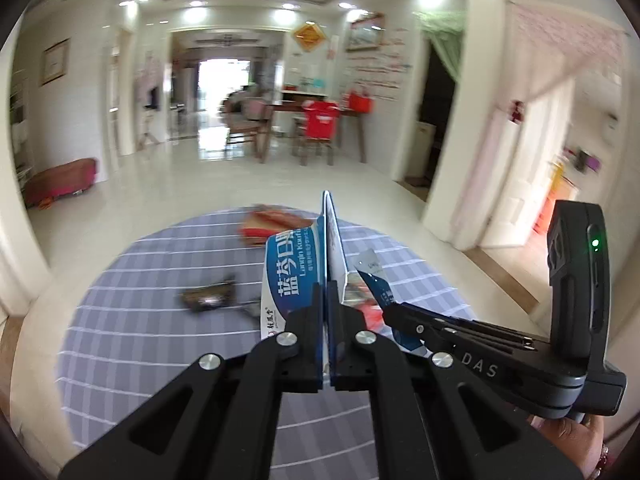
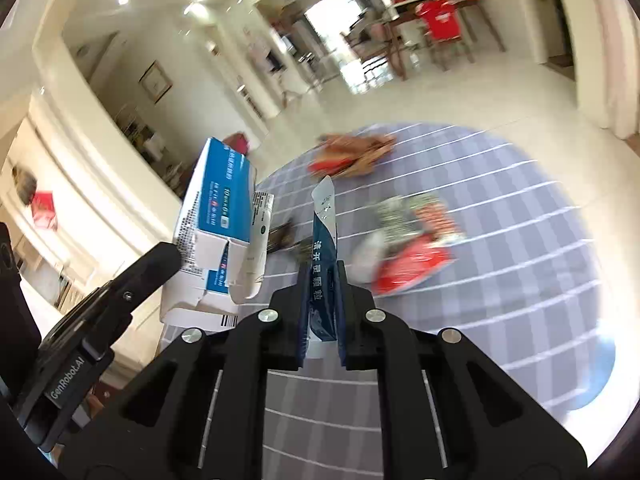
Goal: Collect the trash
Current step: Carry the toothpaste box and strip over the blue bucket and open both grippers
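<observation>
A flattened blue-and-white carton [image 1: 294, 276] stands edge-up between the jaws of the left gripper [image 1: 327, 300], which are pinched tight on it, lifted above the round table [image 1: 132, 320] with its grey checked cloth. In the right wrist view the same carton [image 2: 222, 216] hangs at the left, clear of the cloth. The right gripper [image 2: 324, 280] has its jaws clamped on a slim blue-and-white sachet [image 2: 325, 240] (printed with Chinese characters), held upright over the table [image 2: 520, 280]. On the cloth lie more scraps: a red and silver wrapper [image 2: 412, 248] just right of the sachet, a brown and red wrapper [image 2: 352, 154] near the far edge, and a small dark wrapper [image 1: 210, 296], blurred.
</observation>
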`<state>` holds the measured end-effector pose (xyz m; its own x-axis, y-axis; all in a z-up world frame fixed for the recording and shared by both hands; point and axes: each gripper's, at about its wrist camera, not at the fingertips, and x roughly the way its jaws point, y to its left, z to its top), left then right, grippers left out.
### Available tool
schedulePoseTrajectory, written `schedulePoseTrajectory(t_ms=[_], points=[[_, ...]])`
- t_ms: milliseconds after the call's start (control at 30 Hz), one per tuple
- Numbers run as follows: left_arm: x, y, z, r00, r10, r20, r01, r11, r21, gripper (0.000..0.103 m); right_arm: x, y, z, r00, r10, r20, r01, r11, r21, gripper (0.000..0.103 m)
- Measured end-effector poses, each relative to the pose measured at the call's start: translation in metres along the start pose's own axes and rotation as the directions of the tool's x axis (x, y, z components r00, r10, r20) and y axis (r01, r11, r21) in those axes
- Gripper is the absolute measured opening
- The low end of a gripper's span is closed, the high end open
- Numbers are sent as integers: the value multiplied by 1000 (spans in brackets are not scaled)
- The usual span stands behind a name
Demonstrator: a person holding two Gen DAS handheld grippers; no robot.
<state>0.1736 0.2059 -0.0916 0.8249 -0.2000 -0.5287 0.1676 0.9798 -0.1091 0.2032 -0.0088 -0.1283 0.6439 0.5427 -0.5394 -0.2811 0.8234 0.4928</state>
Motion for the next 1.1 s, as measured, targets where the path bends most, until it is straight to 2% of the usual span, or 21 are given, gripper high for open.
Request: schedulePoseTrajectory(t_ms=[233, 433, 633, 800, 900, 933, 1100], points=[[29, -109, 2, 988, -147, -41, 151, 981, 122, 1, -80, -84, 1, 988, -105, 109, 95, 992, 88, 12], [67, -201, -8, 957, -262, -126, 283, 937, 204, 1, -145, -159, -12, 959, -221, 179, 189, 965, 183, 12], [106, -259, -21, 928, -309, -207, 353, 907, 231, 1, -180, -228, -26, 930, -325, 173, 272, 923, 273, 12], [142, -299, -37, 911, -311, -269, 379, 890, 254, 1, -184, -272, -31, 922, -357, 152, 289, 893, 346, 16], [165, -314, -46, 905, -290, -312, 375, 890, 260, 2, -176, -299, -36, 922, -376, 95, 313, 866, 389, 50], [170, -319, -51, 902, -285, -324, 376, 888, 264, 2, -173, -309, -38, 914, -399, 78, 337, 851, 404, 55], [184, -335, -67, 891, -272, -364, 384, 879, 283, 2, -178, -311, -49, 898, -433, 77, 366, 833, 415, 55]])
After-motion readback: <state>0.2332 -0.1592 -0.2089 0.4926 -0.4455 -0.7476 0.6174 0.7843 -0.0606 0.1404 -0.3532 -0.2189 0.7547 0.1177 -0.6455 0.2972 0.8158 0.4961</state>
